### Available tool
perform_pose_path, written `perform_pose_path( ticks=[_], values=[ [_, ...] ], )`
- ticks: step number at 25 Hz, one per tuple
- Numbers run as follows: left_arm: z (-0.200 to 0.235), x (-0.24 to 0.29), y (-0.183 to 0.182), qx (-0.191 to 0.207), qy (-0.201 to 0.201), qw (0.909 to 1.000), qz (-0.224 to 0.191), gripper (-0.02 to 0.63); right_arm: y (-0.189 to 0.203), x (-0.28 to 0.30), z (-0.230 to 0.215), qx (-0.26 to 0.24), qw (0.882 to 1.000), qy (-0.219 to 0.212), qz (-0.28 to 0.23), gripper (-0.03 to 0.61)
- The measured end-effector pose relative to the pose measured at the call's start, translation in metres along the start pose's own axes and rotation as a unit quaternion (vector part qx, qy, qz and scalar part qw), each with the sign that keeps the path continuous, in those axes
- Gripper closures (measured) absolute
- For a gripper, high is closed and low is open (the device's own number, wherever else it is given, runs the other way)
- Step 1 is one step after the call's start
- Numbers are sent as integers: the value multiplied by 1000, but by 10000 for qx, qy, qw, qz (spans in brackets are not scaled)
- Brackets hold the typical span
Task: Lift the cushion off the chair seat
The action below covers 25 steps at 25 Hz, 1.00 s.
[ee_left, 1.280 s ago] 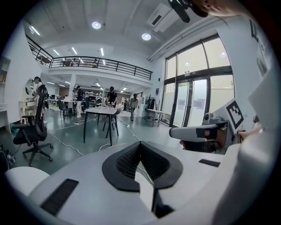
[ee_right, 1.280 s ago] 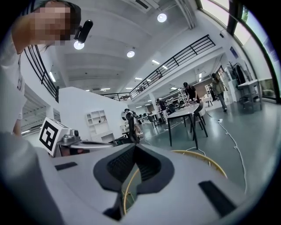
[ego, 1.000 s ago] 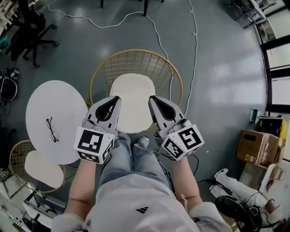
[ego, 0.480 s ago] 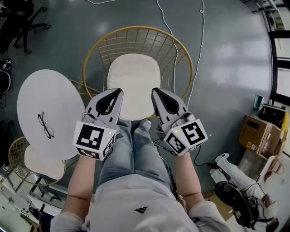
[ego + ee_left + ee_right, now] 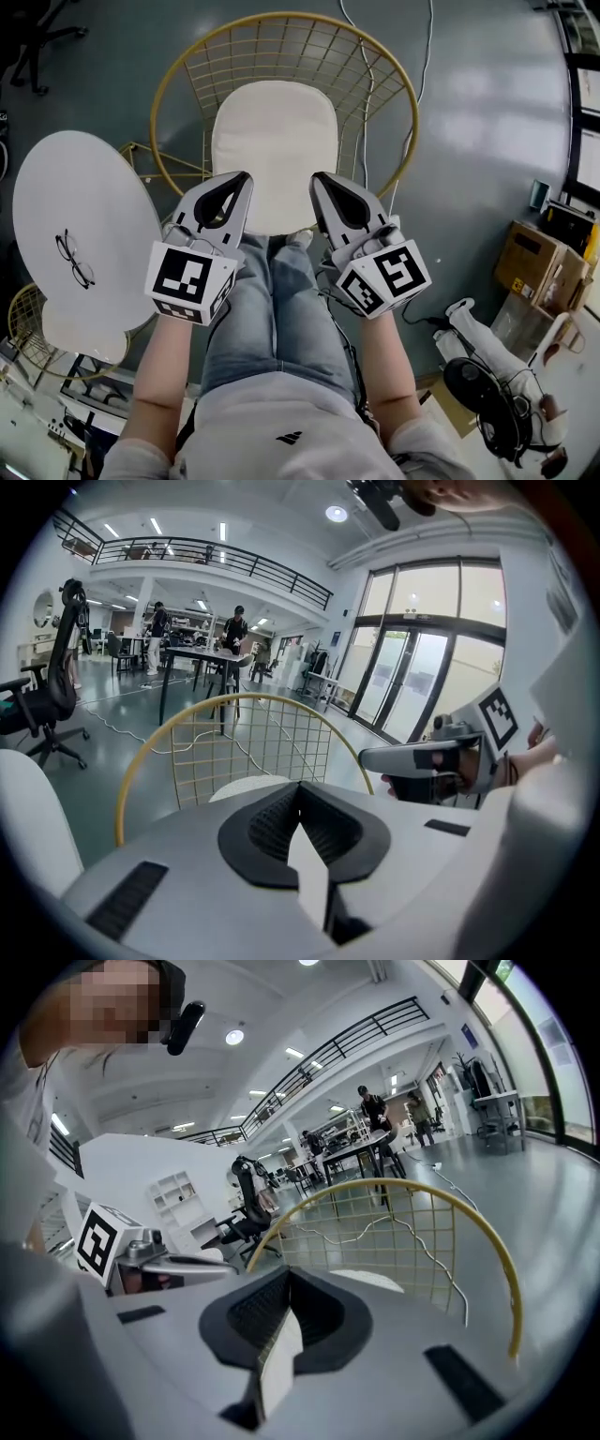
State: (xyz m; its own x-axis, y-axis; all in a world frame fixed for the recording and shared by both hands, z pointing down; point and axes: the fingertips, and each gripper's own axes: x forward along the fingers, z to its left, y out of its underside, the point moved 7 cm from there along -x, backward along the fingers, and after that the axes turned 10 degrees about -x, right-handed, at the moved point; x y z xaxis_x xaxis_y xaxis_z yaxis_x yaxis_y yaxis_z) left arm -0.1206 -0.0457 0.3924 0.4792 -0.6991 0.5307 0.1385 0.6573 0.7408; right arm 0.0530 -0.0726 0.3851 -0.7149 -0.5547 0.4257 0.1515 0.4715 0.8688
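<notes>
Head view, looking steeply down: a cream cushion (image 5: 274, 155) is seen lying flat on the seat of a gold wire chair (image 5: 281, 16), approx. centred, its near edge just ahead of both grippers. The left gripper (image 5: 240, 178) and right gripper (image 5: 317, 178) are held side by side above the person's knees, apart from the cushion. Both pairs of fingers (image 5: 267, 832) are pressed together w/ nothing between them, as shown in each gripper view. A round white counter (image 5: 84, 197) w/ a pair of glasses (image 5: 73, 260) is set left of the chair.

By its look, the cushion is judged light, soft & floppy: thin padding in matte fabric, not slippery or fragile. Pinched at one point, it would prob. sag & fold. The fingers would need to be opened first. Hold is best taken at the near edge, one gripper per corner, so the cushion can be raised level & kept clear of the wire back.
</notes>
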Motion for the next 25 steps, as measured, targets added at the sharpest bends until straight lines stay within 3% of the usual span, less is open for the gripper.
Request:
perform_pose_path(
  ticks=[6, 25],
  values=[
    [16, 21, 47, -98, 23, 9998, 179, 601, 53, 13, -7, 63, 9996, -7, 270, 568],
    [34, 51, 89, -329, -48, 9985, 444, 601, 106, 35, -19, 312, 9975, -31, 635, 565]
  ],
)
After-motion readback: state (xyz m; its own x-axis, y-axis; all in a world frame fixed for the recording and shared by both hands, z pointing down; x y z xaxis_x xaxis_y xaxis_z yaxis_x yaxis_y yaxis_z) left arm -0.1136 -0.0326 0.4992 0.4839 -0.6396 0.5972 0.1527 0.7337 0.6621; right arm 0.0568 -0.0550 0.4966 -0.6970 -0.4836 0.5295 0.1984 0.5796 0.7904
